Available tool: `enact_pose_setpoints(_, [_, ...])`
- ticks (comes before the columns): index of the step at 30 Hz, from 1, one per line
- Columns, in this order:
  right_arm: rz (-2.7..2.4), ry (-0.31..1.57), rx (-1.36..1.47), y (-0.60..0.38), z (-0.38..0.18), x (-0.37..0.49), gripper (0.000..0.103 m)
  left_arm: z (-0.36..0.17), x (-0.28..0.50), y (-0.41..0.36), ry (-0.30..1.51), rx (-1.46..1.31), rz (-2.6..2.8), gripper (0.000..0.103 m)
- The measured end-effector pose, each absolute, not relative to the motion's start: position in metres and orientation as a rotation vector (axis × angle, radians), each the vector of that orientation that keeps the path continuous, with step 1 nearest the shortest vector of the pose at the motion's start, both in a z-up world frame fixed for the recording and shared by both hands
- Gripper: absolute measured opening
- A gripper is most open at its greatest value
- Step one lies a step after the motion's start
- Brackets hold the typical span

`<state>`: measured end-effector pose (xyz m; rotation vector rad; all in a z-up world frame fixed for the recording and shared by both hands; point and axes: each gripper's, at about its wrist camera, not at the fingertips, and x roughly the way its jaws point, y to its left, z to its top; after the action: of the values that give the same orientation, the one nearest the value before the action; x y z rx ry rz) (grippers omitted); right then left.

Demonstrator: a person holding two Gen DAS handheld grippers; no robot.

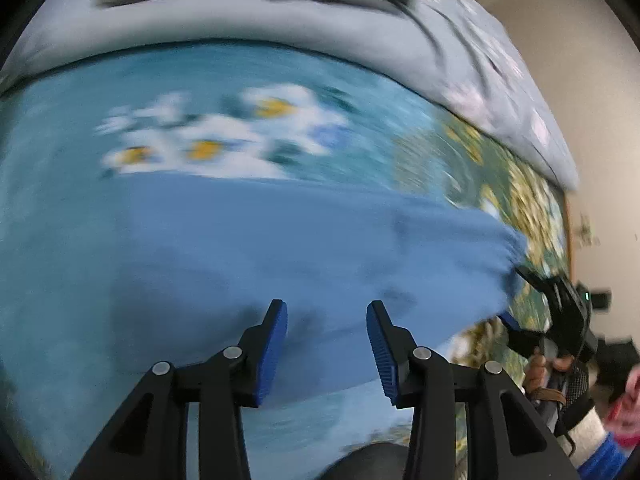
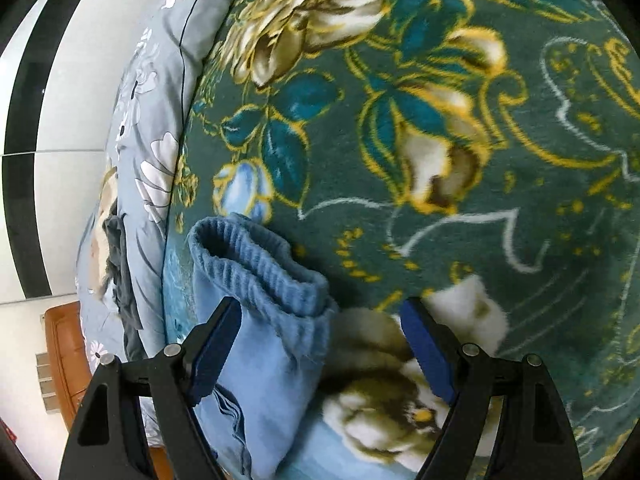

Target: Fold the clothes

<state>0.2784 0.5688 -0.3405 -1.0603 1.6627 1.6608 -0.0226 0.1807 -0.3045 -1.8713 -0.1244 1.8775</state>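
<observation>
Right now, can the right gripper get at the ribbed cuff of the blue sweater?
Probably yes. The right gripper is open, and the ribbed cuff lies on the blanket just ahead, near its left finger, with nothing covering it.

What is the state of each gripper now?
Left gripper: open, holding nothing, above the blue sweater.
Right gripper: open, holding nothing; the sweater cuff lies between its fingers.

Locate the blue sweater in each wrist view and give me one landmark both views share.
Left wrist: the blue sweater spreads across the centre, just beyond the open left claw.
Right wrist: its ribbed cuff sits lower left, between the open right claw fingers.
Shared landmark: the floral blanket beneath it.
</observation>
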Motion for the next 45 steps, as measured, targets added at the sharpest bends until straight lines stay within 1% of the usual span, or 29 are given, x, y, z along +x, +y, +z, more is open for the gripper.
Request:
enact_pose_setpoints(1, [1.657, 1.672, -1.046, 0.568, -0.341, 0.278, 0.082, -0.302, -0.027, 0.164, -0.148, -1.887, 1.91, 0.046])
enact_pose_setpoints(2, [1.652, 1.693, -1.022, 0.569, -0.342, 0.279, 0.079, -0.3, -0.029, 0.15, -0.173, -1.903, 1.934, 0.047])
enact_pose_setpoints(4, [1.632, 1.748, -0.974, 0.569, -0.345, 0.28, 0.063, -0.298, -0.032, 0.124, -0.222, -1.931, 1.98, 0.047])
enact_pose_setpoints(5, [1.625, 1.766, -0.96, 0.568, -0.347, 0.28, 0.048, -0.297, -0.032, 0.11, -0.249, -1.943, 2.001, 0.047])
enact_pose_setpoints(8, [1.619, 1.76, -0.946, 0.566, -0.344, 0.274, 0.041, -0.289, -0.027, 0.074, -0.326, -1.959, 2.057, 0.047])
enact_pose_setpoints(9, [1.626, 1.763, -0.93, 0.565, -0.341, 0.272, 0.034, -0.286, -0.024, 0.062, -0.353, -1.962, 2.07, 0.047])
enact_pose_setpoints(11, [1.653, 1.745, -0.92, 0.561, -0.331, 0.267, 0.025, -0.282, -0.016, 0.046, -0.384, -1.972, 2.075, 0.048])
enact_pose_setpoints(13, [1.722, 1.699, -0.941, 0.554, -0.312, 0.257, 0.024, -0.28, -0.008, 0.036, -0.406, -1.972, 2.077, 0.048])
enact_pose_setpoints(17, [1.932, 1.555, -1.067, 0.525, -0.264, 0.221, 0.023, -0.278, 0.009, 0.014, -0.48, -1.976, 2.073, 0.048])
enact_pose_setpoints(22, [2.224, 1.276, -1.275, 0.445, -0.205, 0.158, 0.023, -0.268, 0.018, -0.018, -0.569, -1.95, 2.095, 0.049])
enact_pose_setpoints(25, [2.37, 1.096, -1.394, 0.382, -0.189, 0.118, 0.023, -0.262, 0.017, -0.037, -0.625, -1.921, 2.123, 0.051])
enact_pose_setpoints(30, [2.459, 0.993, -1.581, 0.288, -0.207, 0.076, 0.023, -0.255, 0.02, -0.073, -0.708, -1.889, 2.171, 0.053])
enact_pose_setpoints(37, [2.392, 0.807, -1.87, 0.198, -0.271, 0.059, 0.024, -0.265, 0.029, -0.107, -0.805, -1.938, 2.184, 0.056])
enact_pose_setpoints(40, [2.356, 0.769, -1.949, 0.187, -0.288, 0.065, 0.028, -0.269, 0.031, -0.108, -0.806, -1.954, 2.17, 0.057])
enact_pose_setpoints(42, [2.348, 0.748, -1.983, 0.184, -0.294, 0.071, 0.035, -0.273, 0.03, -0.101, -0.797, -1.965, 2.15, 0.058])
enact_pose_setpoints(43, [2.345, 0.759, -1.999, 0.184, -0.296, 0.074, 0.036, -0.275, 0.03, -0.097, -0.79, -1.97, 2.138, 0.058])
enact_pose_setpoints(44, [2.347, 0.781, -2.02, 0.183, -0.297, 0.076, 0.047, -0.277, 0.028, -0.088, -0.771, -1.975, 2.121, 0.059])
enact_pose_setpoints(45, [2.367, 0.802, -2.044, 0.182, -0.295, 0.078, 0.053, -0.279, 0.026, -0.08, -0.75, -1.976, 2.106, 0.059])
